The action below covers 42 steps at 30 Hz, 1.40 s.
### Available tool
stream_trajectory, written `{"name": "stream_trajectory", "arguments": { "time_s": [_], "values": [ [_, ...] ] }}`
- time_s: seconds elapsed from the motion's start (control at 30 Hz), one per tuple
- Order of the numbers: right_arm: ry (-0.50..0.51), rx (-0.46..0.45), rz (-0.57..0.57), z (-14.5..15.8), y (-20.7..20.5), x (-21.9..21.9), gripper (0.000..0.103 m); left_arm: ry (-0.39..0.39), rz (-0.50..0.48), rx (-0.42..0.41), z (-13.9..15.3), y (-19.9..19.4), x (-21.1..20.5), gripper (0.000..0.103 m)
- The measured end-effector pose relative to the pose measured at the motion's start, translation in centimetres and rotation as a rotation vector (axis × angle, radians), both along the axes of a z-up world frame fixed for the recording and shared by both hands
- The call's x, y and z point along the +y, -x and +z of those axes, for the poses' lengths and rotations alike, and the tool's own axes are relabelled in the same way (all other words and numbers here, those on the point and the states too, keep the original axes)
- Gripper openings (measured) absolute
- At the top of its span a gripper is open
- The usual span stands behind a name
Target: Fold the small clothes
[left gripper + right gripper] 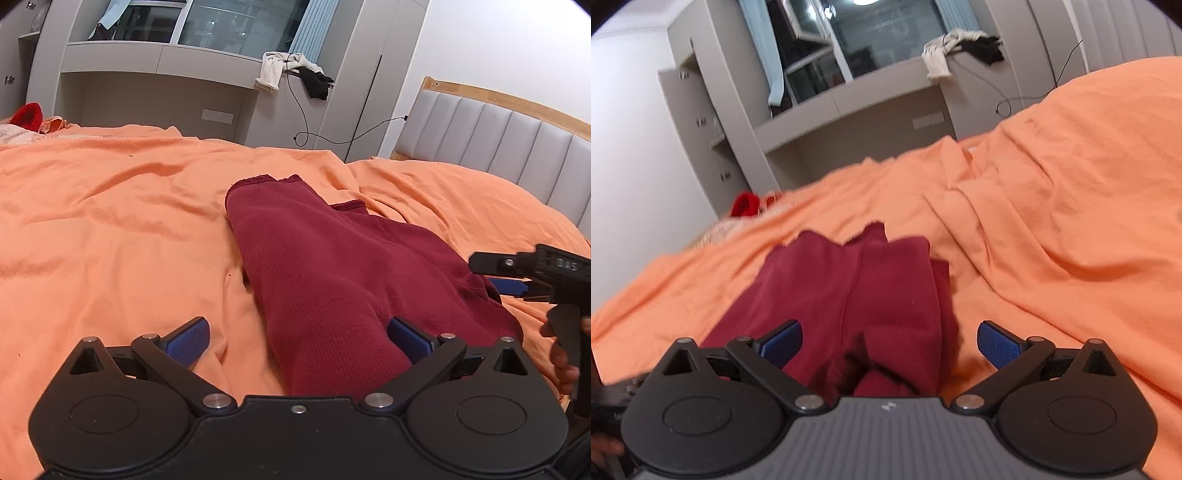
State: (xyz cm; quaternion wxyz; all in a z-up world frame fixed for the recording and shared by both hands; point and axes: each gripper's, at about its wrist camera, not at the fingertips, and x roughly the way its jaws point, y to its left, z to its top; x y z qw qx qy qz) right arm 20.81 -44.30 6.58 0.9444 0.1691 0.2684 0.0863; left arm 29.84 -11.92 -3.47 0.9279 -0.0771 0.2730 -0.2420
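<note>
Nearest, two claws: left claw [298,341] and right claw [890,343], each with both blue pads spread wide, gripping nothing. Between and beyond them lies one dark red garment [325,273], partly folded, flat on the orange bed sheet [110,221]. Farther: one grey headboard [498,140], one window [229,22].

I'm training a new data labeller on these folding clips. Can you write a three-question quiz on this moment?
1. True or false: the left gripper is open.
2. The dark red garment lies on: A) a bare floor, B) the orange bed cover, C) a chair.
3. What colour are the pads on the right gripper?

Key: 1 true; 2 B; 3 blue.
</note>
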Motion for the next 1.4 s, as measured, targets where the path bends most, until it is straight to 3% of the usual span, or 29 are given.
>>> {"name": "stream_trajectory", "arguments": {
  "time_s": [0.13, 0.23, 0.4, 0.47, 0.67, 0.7, 0.9, 1.03, 1.07, 1.2, 1.4],
  "values": [
    [0.007, 0.001, -0.042, -0.8, -1.3, 0.0, 0.101, 0.004, -0.001, 0.002, 0.0, 0.1, 0.1, 0.103],
    [-0.029, -0.007, -0.062, -1.5, -2.0, -0.4, 0.091, 0.007, -0.002, 0.001, 0.0, 0.1, 0.1, 0.103],
    [-0.081, -0.018, -0.101, -1.9, -2.7, -0.8, 0.058, 0.011, -0.004, 0.001, -0.1, 0.0, 0.2, 0.103],
    [-0.025, -0.049, -0.104, -1.6, -2.4, -0.1, 0.057, 0.012, -0.004, 0.002, -0.1, 0.0, 0.2, 0.103],
    [0.220, -0.172, -0.020, -0.5, -1.1, 3.7, 0.023, 0.014, -0.005, 0.002, -0.2, -0.1, 0.2, 0.103],
    [0.244, -0.182, 0.000, -0.5, -0.9, 4.2, 0.022, 0.014, -0.005, 0.002, -0.2, -0.1, 0.2, 0.103],
    [0.435, -0.241, 0.050, -0.2, -0.1, 7.2, 0.022, 0.014, -0.005, 0.002, -0.2, -0.1, 0.2, 0.103],
    [0.432, -0.208, 0.001, -0.1, -0.2, 6.8, 0.022, 0.015, -0.005, 0.002, -0.2, -0.1, 0.2, 0.103],
    [0.419, -0.184, -0.019, -0.3, -0.6, 6.3, 0.024, 0.014, -0.005, 0.002, -0.2, -0.1, 0.2, 0.103],
    [0.254, -0.094, -0.073, -1.0, -1.6, 3.5, 0.052, 0.015, -0.005, 0.002, -0.2, -0.1, 0.2, 0.103],
    [0.004, -0.011, -0.088, -2.2, -1.9, 0.0, 0.073, 0.015, -0.005, 0.002, -0.2, -0.1, 0.3, 0.103]
  ]
}}
